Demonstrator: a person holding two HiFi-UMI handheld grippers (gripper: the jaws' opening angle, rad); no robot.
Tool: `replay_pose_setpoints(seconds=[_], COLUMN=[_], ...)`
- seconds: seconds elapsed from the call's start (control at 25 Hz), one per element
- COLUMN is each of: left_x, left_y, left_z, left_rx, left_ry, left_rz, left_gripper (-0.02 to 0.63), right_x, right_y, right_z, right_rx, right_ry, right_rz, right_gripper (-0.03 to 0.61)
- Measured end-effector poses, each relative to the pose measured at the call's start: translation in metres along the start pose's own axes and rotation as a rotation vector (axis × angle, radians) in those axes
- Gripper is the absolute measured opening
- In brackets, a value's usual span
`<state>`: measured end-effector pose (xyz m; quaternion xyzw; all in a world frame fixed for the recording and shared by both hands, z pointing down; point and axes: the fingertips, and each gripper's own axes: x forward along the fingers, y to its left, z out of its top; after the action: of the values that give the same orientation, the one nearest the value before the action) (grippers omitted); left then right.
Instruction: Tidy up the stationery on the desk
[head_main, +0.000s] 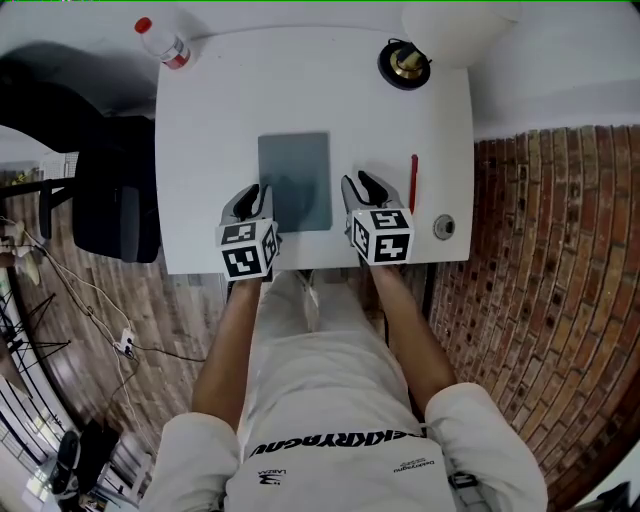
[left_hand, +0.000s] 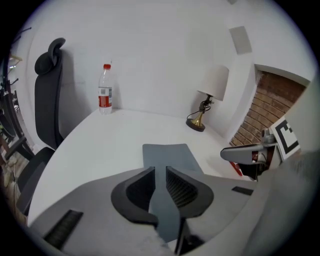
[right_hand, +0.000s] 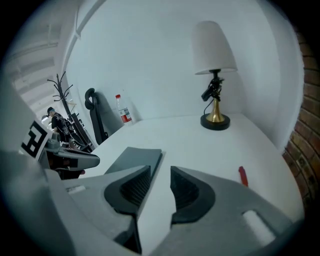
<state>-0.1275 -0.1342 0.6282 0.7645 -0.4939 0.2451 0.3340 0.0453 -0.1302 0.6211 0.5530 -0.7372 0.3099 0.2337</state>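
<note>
White desk, grey notebook, bottle with unreadable red label, left gripper, right gripper, fingers spread

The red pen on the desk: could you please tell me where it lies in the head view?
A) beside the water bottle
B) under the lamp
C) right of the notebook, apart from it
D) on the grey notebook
C: the red pen lies on the bare desk, clear of the grey notebook's right edge.
</note>
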Motion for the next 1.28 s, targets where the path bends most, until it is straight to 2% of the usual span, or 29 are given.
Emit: replay_pose_setpoints(seconds=[0.16,0.4,0.64,0.92,1.28], left_x=[-0.021,-0.049,-0.078,-0.102,-0.113], left_y=[-0.015,-0.046,-0.069,-0.093,-0.094], left_z=[0.009,0.021,0.035,0.033,0.018], left_rx=[0.041,0.065,0.101,0.15,0.141], left_ry=[-0.073,-0.143,-0.2,-0.208,-0.188], left_rz=[-0.004,-0.033,-0.058,-0.092,-0.08], left_gripper=[-0.002,-0.003,-0.002,-0.003,-0.003], right_x=[-0.028,-0.053,-0.052,-0.036,-0.027], right_y=[-0.021,-0.076,-0.137,-0.162,-0.167], right_z=[0.006,0.001,-0.025,-0.05,-0.065], right_rx=[-0.004,-0.017,-0.001,0.033,0.074], right_ry=[-0.025,-0.023,0.067,0.145,0.207], right_rz=[-0.028,-0.129,-0.228,-0.22,-0.235], right_gripper=[0.12,0.12,0.117,0.103,0.055])
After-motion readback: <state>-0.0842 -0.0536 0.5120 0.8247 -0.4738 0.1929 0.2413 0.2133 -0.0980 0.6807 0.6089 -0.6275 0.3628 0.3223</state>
